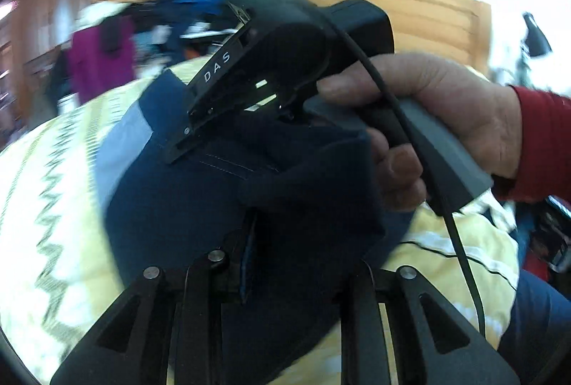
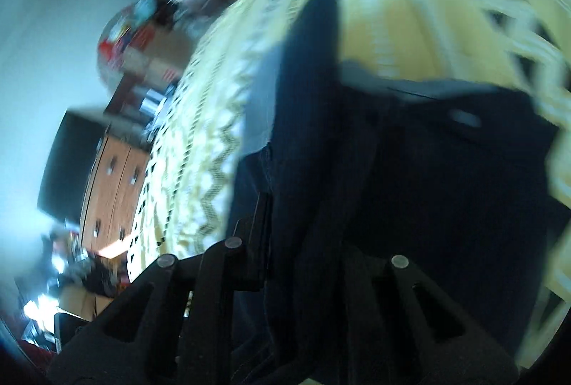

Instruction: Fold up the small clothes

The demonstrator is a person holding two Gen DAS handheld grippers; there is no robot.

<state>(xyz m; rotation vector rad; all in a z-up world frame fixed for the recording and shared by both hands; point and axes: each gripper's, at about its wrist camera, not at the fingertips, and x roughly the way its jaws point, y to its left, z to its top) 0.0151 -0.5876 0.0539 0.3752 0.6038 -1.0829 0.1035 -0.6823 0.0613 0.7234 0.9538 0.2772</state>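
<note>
My left gripper (image 1: 285, 263) was clamped on the navy garment (image 1: 171, 206) above the yellow bedspread (image 1: 53, 192); my right gripper (image 2: 299, 263) also pinched it, held by a hand (image 1: 446, 106).

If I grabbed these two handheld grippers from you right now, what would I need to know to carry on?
Left gripper: its fingers are buried in the navy garment; it seems shut on the cloth.
Right gripper: held by a hand in a red sleeve, its tip at the garment's stitched edge; its own view shows dark cloth bunched between its fingers, so it looks clamped too.
The garment, navy with a pale panel, lies on the yellow patterned bedspread, part lifted and creased.
Done: both ends gripped.
Left: complete the fold, lay it flat, release. Both views are blurred, so check the grips first.
</note>
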